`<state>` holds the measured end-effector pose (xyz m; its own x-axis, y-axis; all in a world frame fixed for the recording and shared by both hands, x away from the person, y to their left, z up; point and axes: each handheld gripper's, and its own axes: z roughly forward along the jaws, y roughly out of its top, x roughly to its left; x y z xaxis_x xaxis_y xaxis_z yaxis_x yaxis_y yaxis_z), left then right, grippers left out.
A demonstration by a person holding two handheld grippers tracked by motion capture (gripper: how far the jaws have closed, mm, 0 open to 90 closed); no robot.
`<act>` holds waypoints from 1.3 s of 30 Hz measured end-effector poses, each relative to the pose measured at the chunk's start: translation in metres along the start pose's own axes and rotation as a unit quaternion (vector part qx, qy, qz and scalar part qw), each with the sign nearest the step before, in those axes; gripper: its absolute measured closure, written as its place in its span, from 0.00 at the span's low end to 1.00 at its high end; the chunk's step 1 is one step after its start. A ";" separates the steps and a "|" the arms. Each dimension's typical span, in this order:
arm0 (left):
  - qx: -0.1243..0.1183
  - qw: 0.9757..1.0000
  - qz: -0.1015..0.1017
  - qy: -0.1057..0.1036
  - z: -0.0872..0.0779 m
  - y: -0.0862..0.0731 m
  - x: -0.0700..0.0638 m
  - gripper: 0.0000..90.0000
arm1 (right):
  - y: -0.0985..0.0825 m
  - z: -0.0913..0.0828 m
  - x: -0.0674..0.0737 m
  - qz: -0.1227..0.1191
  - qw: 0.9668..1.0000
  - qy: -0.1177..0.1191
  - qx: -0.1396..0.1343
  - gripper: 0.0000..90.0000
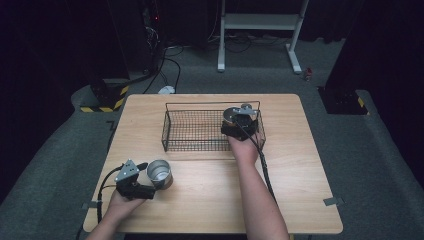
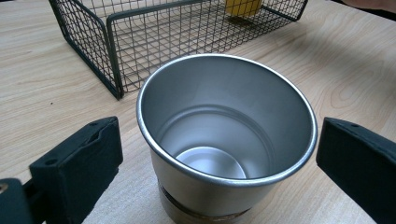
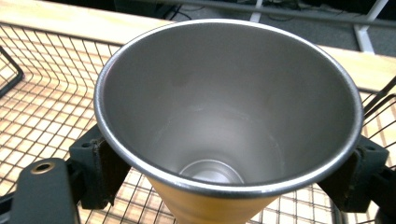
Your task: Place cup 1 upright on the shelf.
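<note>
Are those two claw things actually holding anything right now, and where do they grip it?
The right gripper clamps a yellow-sided metal cup by its sides below the rim, over the wire basket. The left gripper stands open around a silver cup, not gripping.

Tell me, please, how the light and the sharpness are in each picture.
High view: the table is lit, the room around is nearly black. Left gripper view: sharp, soft glare on the silver cup rim. Right gripper view: the yellow-sided cup is slightly soft, and the background behind the wire basket is blurred.
</note>
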<state>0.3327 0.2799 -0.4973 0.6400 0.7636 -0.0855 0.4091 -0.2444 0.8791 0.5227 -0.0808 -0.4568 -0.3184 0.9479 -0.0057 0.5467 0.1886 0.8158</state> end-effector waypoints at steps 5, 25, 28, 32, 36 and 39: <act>0.000 1.000 0.000 0.000 0.000 0.000 0.000 0.01 | -0.004 0.004 0.003 -0.004 1.000 0.002 0.009 0.17; 0.002 1.000 0.001 -0.001 0.001 -0.001 0.000 0.01 | -0.005 0.008 0.001 -0.008 1.000 -0.008 0.008 0.17; 0.002 1.000 0.001 -0.003 0.001 -0.001 -0.001 0.01 | -0.005 0.008 0.001 -0.007 1.000 -0.009 0.008 0.17; 0.003 1.000 0.003 -0.002 0.001 0.000 0.000 0.01 | -0.005 0.008 0.001 -0.004 1.000 -0.006 0.008 0.17; 0.003 1.000 0.004 -0.002 0.000 0.000 0.000 0.01 | -0.006 0.008 0.000 -0.004 1.000 -0.006 0.011 0.17; 0.004 1.000 0.004 -0.002 0.001 0.000 0.000 0.01 | -0.006 0.008 0.000 -0.003 1.000 -0.006 0.012 0.17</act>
<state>0.3327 0.2791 -0.4980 0.6456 0.7594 -0.0813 0.4099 -0.2548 0.8758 0.5257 -0.0798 -0.4665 -0.3128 0.9497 -0.0177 0.5638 0.2006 0.8012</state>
